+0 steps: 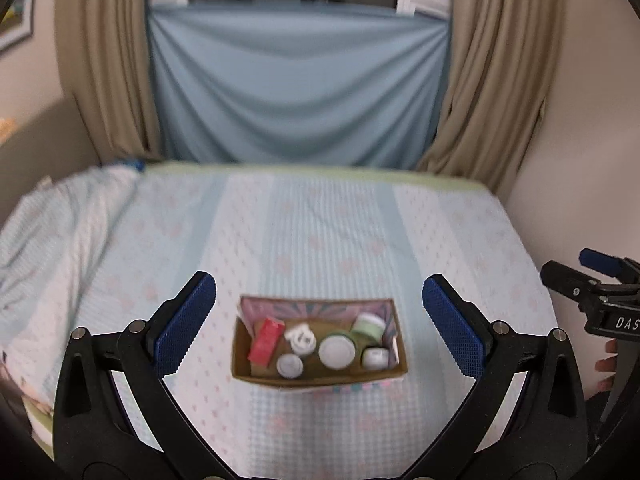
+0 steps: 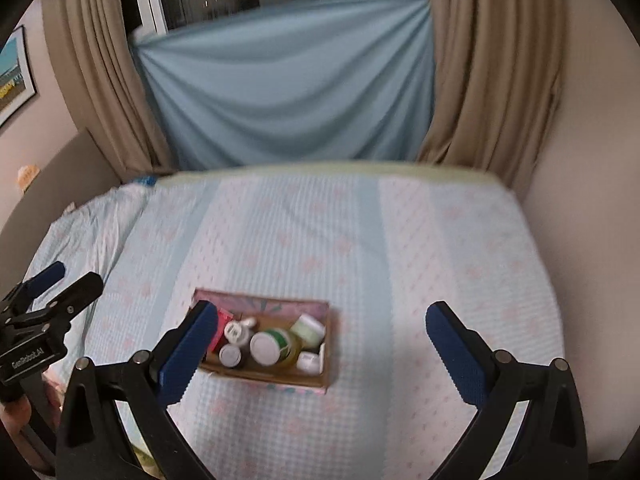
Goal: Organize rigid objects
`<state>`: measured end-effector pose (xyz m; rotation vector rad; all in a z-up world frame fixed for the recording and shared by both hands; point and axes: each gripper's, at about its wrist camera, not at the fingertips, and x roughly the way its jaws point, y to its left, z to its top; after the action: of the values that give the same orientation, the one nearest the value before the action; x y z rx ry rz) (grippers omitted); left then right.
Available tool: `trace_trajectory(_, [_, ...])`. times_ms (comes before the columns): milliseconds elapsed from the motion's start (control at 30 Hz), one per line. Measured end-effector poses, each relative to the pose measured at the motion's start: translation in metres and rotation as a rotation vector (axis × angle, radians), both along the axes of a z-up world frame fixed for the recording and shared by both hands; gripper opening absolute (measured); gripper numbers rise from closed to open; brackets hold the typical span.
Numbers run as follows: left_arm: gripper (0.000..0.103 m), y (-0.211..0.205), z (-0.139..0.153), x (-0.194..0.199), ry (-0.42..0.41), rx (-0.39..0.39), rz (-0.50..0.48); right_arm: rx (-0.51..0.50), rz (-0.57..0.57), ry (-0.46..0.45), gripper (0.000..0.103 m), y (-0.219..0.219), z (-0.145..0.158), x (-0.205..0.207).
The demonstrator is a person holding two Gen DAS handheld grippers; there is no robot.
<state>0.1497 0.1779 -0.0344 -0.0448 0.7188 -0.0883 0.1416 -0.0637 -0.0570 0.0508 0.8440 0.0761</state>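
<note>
**Box of small containers sits on bed as two open grippers hover**

A shallow cardboard box (image 1: 320,374), its inner flap printed in pink and purple, rests on the bed (image 1: 320,232) toward the near edge, roughly midway between the side edges. Packed inside are a red carton (image 1: 265,339) lying tilted at the box's left end, a round white lid (image 1: 337,351) on a green-labelled jar, a pale green jar (image 1: 369,325) at the far right corner, and several smaller white-capped containers whose labels are too blurred to read. In the right wrist view one blue finger pad (image 2: 188,354) covers the box's left end, hiding most of the red carton. The left gripper (image 1: 320,326) is spread wide, its ribbed blue pads flanking the box without touching it. The right gripper (image 2: 322,354) is likewise wide apart and holds nothing. The bed's quilted cover is pale blue with faint pink motifs, softened by motion blur. A draped blue cloth (image 1: 296,80) hangs between beige curtains (image 1: 488,72) beyond the far edge.
</note>
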Motion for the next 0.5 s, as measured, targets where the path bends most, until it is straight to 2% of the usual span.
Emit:
trace_trajectory(200, [0.103,-0.016,0.021,-0.035,-0.082,0.038,0.002,-0.028,-0.036,-0.087,0.103,-0.011,0.022,-0.039])
trace_trajectory(333, [0.103,-0.023,0.021,-0.051,-0.096,-0.002,-0.02,-0.051,-0.056,-0.107,0.103,-0.015,0.02,-0.056])
trace_trajectory(500, [0.103,-0.029,0.021,-0.065,-0.12,-0.004,-0.016,-0.038,-0.072,-0.125,0.103,-0.023,0.02,-0.067])
